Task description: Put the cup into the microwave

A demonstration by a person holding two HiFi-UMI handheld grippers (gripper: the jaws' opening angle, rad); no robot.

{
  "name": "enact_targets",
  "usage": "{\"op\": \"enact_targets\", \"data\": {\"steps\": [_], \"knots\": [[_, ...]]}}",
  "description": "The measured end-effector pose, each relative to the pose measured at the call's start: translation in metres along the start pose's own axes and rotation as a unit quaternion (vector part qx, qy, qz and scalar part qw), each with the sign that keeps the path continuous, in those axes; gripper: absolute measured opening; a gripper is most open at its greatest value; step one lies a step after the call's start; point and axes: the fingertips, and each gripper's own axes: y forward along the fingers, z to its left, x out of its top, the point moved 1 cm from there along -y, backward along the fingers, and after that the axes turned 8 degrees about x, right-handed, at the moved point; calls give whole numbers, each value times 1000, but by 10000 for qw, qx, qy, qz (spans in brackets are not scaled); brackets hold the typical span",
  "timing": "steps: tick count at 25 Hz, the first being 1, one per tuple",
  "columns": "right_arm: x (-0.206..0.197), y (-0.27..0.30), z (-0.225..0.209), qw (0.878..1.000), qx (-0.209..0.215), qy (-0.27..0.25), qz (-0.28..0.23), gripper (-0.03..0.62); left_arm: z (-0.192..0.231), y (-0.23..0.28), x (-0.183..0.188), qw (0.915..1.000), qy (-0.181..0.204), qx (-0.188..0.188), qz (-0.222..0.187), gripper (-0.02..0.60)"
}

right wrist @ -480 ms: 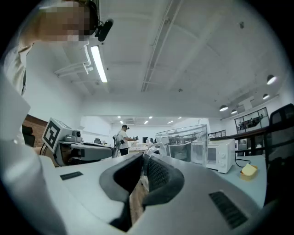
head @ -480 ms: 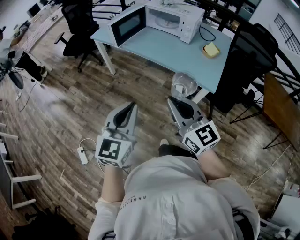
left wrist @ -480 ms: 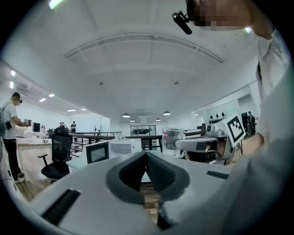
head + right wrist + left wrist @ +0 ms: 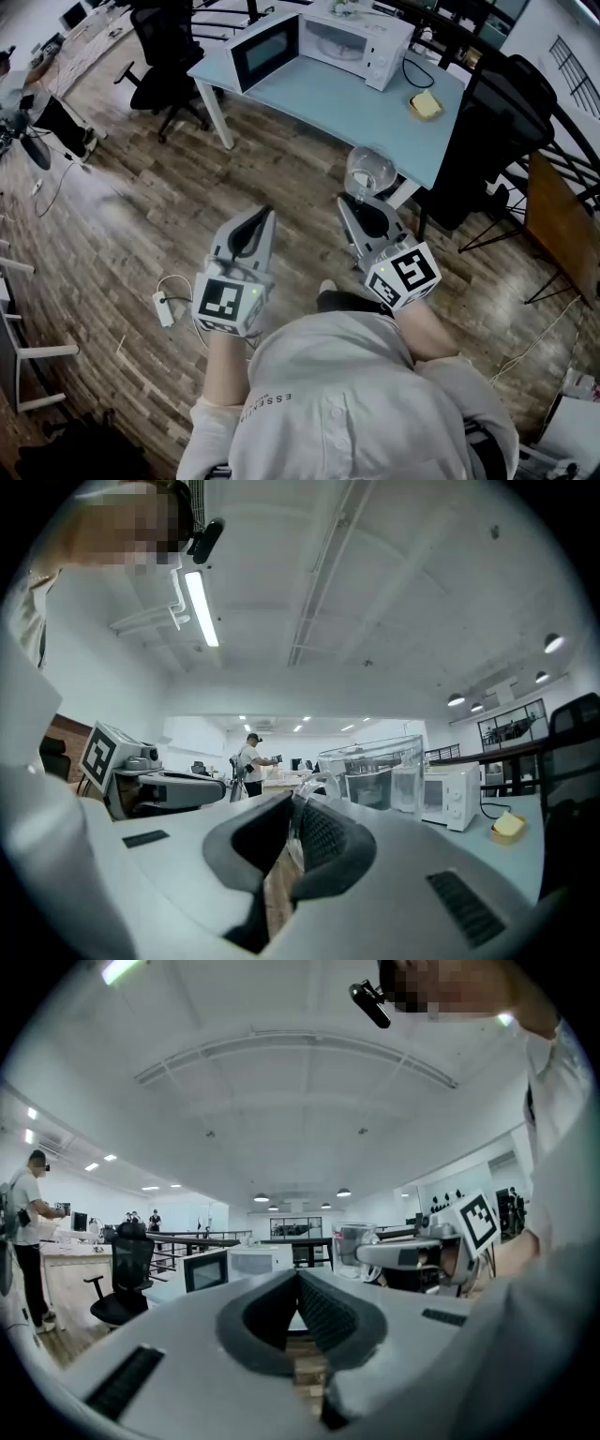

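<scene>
A clear glass cup (image 4: 368,170) hangs in front of me over the wooden floor, short of the table. My right gripper (image 4: 349,201) is shut on its handle; in the right gripper view the handle (image 4: 302,822) sits pinched between the dark pads and the cup (image 4: 389,772) stands upright beyond them. A white microwave (image 4: 328,37) stands at the far end of the light blue table (image 4: 347,98), its door (image 4: 264,49) swung open to the left. My left gripper (image 4: 266,214) is level beside the right one, shut and empty (image 4: 298,1277).
A yellow sponge (image 4: 424,103) lies on the table right of the microwave, next to a black cable. Black office chairs (image 4: 164,47) stand left of the table and another (image 4: 497,122) at its right. A white power strip (image 4: 165,309) lies on the floor. A person (image 4: 28,1232) stands far left.
</scene>
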Motion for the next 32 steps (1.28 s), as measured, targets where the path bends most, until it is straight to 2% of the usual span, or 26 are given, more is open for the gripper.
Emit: {"op": "enact_targets", "data": {"steps": [7, 14, 19, 24, 27, 32], "knots": [[-11, 19, -5, 9997, 179, 174, 19, 21, 23, 1, -7, 9996, -24, 269, 57, 2], [-23, 61, -40, 9989, 447, 159, 33, 21, 52, 46, -21, 9989, -71, 422, 172, 2], [-29, 105, -100, 9980, 602, 171, 49, 21, 74, 113, -19, 9991, -38, 399, 94, 2], [-26, 155, -175, 9966, 766, 287, 78, 21, 103, 193, -10, 9988, -3, 457, 191, 2], [-21, 182, -219, 9965, 802, 223, 43, 21, 123, 242, -2, 9985, -8, 530, 168, 2], [-18, 216, -282, 9964, 817, 218, 31, 21, 141, 317, 6, 9990, 21, 437, 118, 2]]}}
